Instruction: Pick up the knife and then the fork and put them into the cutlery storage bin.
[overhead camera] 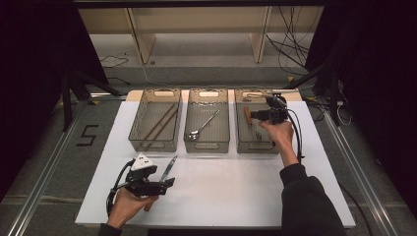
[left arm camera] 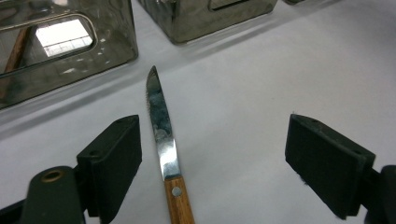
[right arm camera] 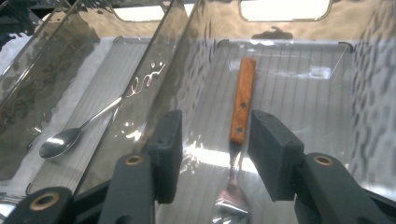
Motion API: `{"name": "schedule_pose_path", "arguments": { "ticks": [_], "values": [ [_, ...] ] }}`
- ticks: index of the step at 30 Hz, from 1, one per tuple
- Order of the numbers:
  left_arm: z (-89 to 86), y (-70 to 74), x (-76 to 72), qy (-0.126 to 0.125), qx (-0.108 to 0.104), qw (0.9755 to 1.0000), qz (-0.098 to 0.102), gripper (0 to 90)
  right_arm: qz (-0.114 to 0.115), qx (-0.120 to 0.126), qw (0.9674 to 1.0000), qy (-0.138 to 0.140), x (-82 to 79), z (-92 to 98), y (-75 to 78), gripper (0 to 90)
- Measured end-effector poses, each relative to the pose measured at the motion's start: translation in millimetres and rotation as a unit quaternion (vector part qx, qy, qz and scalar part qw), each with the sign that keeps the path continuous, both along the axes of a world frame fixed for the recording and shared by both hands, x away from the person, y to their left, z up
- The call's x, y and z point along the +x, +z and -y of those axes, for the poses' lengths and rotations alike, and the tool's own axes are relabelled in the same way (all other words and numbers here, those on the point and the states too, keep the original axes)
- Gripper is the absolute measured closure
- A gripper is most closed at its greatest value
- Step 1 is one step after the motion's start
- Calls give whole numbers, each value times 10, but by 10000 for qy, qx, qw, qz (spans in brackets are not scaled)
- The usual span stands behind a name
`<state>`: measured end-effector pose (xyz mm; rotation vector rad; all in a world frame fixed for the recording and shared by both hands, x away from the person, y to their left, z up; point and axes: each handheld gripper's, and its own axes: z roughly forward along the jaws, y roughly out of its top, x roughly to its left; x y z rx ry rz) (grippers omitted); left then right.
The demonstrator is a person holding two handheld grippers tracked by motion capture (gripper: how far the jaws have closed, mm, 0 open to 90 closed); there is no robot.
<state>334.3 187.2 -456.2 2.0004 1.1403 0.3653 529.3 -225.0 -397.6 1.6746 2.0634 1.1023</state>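
- The left gripper (overhead camera: 169,183) rests low on the white counter (overhead camera: 231,191), held by the person's left hand (overhead camera: 129,205) at the near left.
- Its fingers (left arm camera: 112,163) are spread wide and released; nothing is pressed between them.
- A wooden-handled knife (left arm camera: 163,140) lies flat on the counter between those fingers, nearer one of them but with a sliver of counter between. Its blade tip points toward the bins.
- In the high view the same knife (overhead camera: 168,169) lies just ahead of the left gripper, well short of the bins.
- Farther off, three clear bins stand side by side across the counter: the left bin (overhead camera: 138,129) holds chopsticks (overhead camera: 160,122), the middle bin (overhead camera: 223,129) holds a spoon (overhead camera: 202,126).
- The right gripper (overhead camera: 251,116) hangs over the right bin (overhead camera: 241,142), carried by the right hand (overhead camera: 278,132).
- Its fingers (right arm camera: 273,149) stand partly apart, released, clear of the utensil below.
- A second wooden-handled utensil (right arm camera: 242,108) lies on the floor of the right bin, showing between those fingers in the right gripper view; its metal end is blurred.
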Motion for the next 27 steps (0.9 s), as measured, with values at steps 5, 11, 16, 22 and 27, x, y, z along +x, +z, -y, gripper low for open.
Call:
{"name": "schedule_pose_path", "arguments": {
  "ticks": [5,11,16,22,27],
  "values": [
    [-25,11,10,70,42,10000,-47,184,140,8,9998,167,-95,25,86,459],
    [-40,26,14,124,92,9998,-116,184,522,-42,9968,600,-350,-30,208,403],
    [-50,33,21,153,138,9995,-242,183,841,-4,9915,990,-618,-93,269,358],
    [-57,29,36,201,236,9986,-423,189,1014,-28,9862,1305,-916,-174,229,336],
    [-47,1,50,230,380,9968,-662,211,1041,-29,9830,1510,-1105,-238,143,319]
  ]
}}
